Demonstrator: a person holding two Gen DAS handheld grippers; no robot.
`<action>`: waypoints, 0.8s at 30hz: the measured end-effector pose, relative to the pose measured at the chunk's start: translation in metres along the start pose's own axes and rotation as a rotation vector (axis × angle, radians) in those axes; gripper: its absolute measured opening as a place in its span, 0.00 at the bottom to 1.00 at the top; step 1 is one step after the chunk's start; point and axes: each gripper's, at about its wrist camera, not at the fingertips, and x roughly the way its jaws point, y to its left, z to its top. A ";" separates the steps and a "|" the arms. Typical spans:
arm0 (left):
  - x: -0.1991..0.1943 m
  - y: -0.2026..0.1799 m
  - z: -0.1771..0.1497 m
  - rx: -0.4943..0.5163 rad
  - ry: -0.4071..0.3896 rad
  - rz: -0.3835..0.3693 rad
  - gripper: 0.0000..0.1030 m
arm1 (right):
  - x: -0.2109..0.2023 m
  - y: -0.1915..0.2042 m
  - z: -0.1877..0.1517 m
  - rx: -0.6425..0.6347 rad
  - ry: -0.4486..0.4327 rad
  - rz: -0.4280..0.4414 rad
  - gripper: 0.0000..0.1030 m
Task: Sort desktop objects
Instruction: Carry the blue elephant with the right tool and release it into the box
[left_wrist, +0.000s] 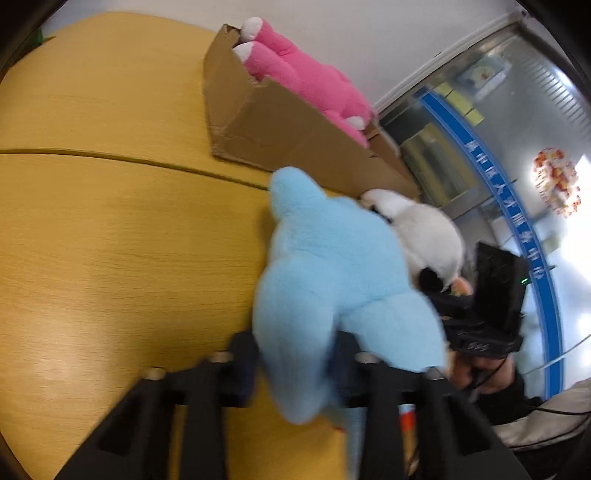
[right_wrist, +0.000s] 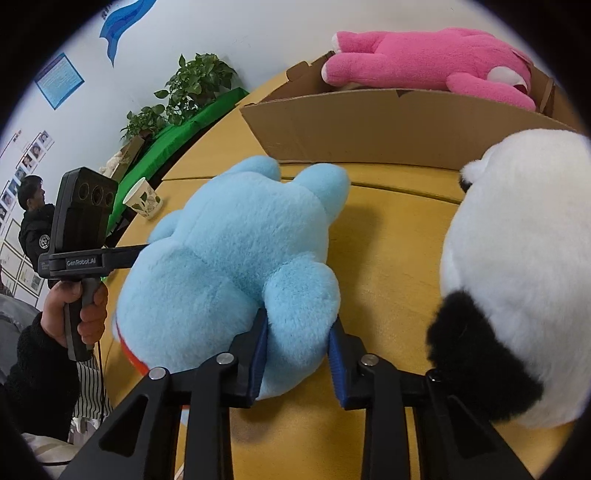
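Note:
A light blue plush toy (left_wrist: 332, 266) lies on the wooden table (left_wrist: 110, 229). My left gripper (left_wrist: 295, 365) is shut on one of its limbs. My right gripper (right_wrist: 297, 350) is shut on another limb of the blue plush (right_wrist: 236, 258), with blue pads (right_wrist: 260, 350) pressing both sides. A panda plush (right_wrist: 517, 258) sits right of it; it also shows in the left wrist view (left_wrist: 424, 236). A pink plush (right_wrist: 424, 59) lies in an open cardboard box (right_wrist: 369, 125) behind; the left wrist view shows both the pink plush (left_wrist: 303, 77) and the box (left_wrist: 288, 133).
A paper cup (right_wrist: 142, 199) stands at the table's far left edge, with green cloth (right_wrist: 192, 122) and potted plants (right_wrist: 184, 88) beyond. A person (right_wrist: 33, 218) stands in the background. Glass wall panels (left_wrist: 517, 147) are to the right.

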 end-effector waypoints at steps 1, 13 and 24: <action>-0.001 -0.005 0.000 0.010 -0.002 0.018 0.24 | -0.006 0.003 0.000 -0.010 -0.021 -0.006 0.24; -0.082 -0.114 0.107 0.235 -0.279 0.060 0.23 | -0.118 0.022 0.109 -0.204 -0.370 -0.069 0.22; -0.036 -0.123 0.273 0.303 -0.286 0.219 0.23 | -0.051 -0.057 0.253 -0.125 -0.262 -0.058 0.22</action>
